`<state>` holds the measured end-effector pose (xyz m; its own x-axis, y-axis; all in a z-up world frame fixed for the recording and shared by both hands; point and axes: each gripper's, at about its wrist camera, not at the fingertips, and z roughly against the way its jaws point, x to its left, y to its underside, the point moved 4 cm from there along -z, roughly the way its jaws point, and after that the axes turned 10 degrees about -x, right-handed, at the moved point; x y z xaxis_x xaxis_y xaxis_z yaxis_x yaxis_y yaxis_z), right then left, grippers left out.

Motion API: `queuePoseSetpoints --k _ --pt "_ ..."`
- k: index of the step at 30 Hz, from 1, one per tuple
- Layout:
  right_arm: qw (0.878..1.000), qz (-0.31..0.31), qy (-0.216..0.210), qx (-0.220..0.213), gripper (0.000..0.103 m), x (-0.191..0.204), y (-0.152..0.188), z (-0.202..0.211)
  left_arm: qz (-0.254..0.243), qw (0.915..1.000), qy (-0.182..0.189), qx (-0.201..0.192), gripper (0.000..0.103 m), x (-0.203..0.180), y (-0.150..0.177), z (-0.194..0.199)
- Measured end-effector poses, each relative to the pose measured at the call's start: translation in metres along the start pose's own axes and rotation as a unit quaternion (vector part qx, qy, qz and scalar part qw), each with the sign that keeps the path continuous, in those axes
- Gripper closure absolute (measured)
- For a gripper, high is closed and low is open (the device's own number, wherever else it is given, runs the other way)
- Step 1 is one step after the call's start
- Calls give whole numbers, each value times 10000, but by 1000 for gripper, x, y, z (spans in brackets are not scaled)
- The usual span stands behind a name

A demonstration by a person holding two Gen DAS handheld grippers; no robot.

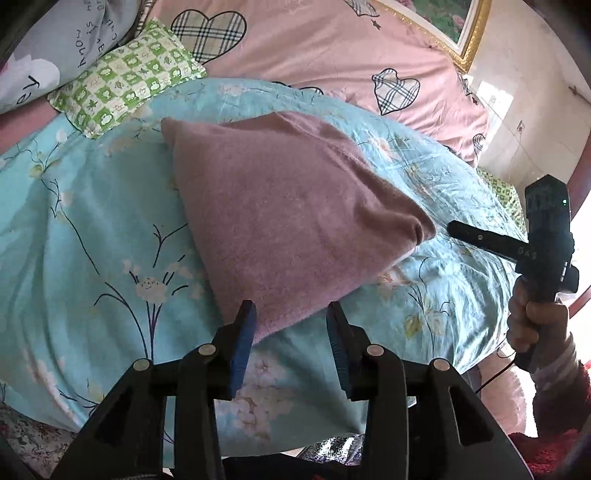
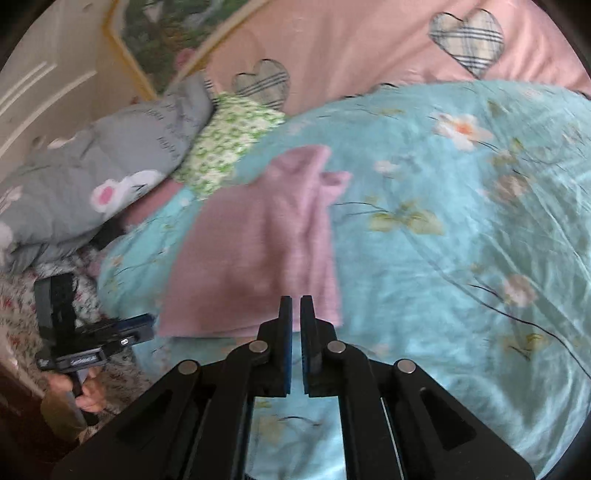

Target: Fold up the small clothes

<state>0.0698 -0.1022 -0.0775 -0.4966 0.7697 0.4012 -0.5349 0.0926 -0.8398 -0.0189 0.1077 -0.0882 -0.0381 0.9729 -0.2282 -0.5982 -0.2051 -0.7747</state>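
Note:
A small mauve-pink fuzzy garment [image 1: 284, 218] lies folded on the teal floral quilt [image 1: 92, 229]. It also shows in the right wrist view [image 2: 266, 251], blurred. My left gripper [image 1: 291, 310] is open and empty, its tips just over the garment's near corner. My right gripper [image 2: 295, 302] is shut with nothing between the pads, hovering at the garment's near right edge. The right gripper also shows in the left wrist view [image 1: 461, 230], off the garment's right corner. The left gripper shows in the right wrist view [image 2: 147, 325] at the garment's lower left.
A green checked pillow [image 1: 129, 77] and a grey printed pillow [image 1: 62, 40] lie at the quilt's far left. A pink sheet with plaid hearts [image 1: 332, 48] lies behind. A gold-framed picture [image 1: 458, 22] leans at the back.

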Motion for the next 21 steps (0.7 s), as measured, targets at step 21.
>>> queuePoseSetpoints --k 21 --pt "9967 3 646 483 94 -30 21 -38 110 9978 -460 471 64 33 17 -34"
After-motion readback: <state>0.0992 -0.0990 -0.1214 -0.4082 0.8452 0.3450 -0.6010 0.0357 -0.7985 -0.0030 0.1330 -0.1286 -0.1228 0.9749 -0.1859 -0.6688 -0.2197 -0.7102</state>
